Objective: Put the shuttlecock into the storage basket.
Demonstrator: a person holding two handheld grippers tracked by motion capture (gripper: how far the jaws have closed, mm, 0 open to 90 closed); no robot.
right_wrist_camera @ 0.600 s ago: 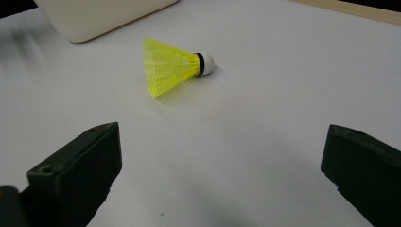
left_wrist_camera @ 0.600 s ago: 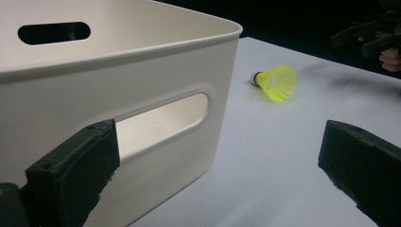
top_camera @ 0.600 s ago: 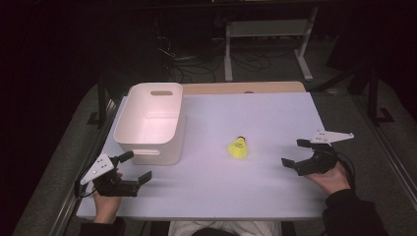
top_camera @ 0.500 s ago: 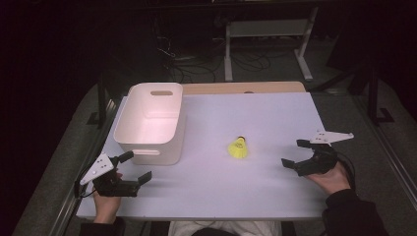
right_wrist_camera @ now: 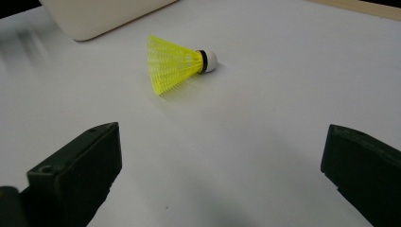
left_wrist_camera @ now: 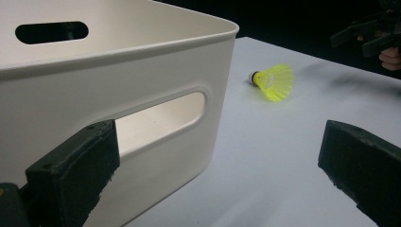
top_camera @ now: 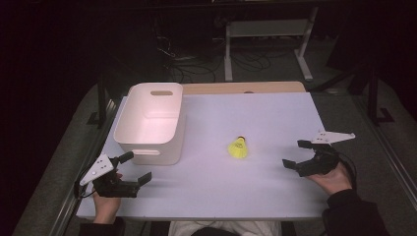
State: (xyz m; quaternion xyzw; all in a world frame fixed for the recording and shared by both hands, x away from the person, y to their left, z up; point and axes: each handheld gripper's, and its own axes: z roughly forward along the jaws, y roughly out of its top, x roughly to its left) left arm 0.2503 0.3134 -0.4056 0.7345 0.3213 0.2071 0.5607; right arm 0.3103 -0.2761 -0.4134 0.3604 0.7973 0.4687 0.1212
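The yellow shuttlecock [top_camera: 238, 148] lies light and springy — pinch its white cork tip; right gripper [top_camera: 300, 156] spread, empty, near it.

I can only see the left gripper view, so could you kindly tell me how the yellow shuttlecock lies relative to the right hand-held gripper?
Observer: The yellow plastic shuttlecock lies on its side ahead of the right hand-held gripper, apart from its open jaws.
Operator: Thank you. Is anything inside the white plastic bin?
Observer: In the high view the white plastic bin looks empty.
Operator: And where is my left hand-held gripper relative to the bin?
Observer: From above, the left hand-held gripper sits just in front of the bin's near wall, jaws open, touching nothing.
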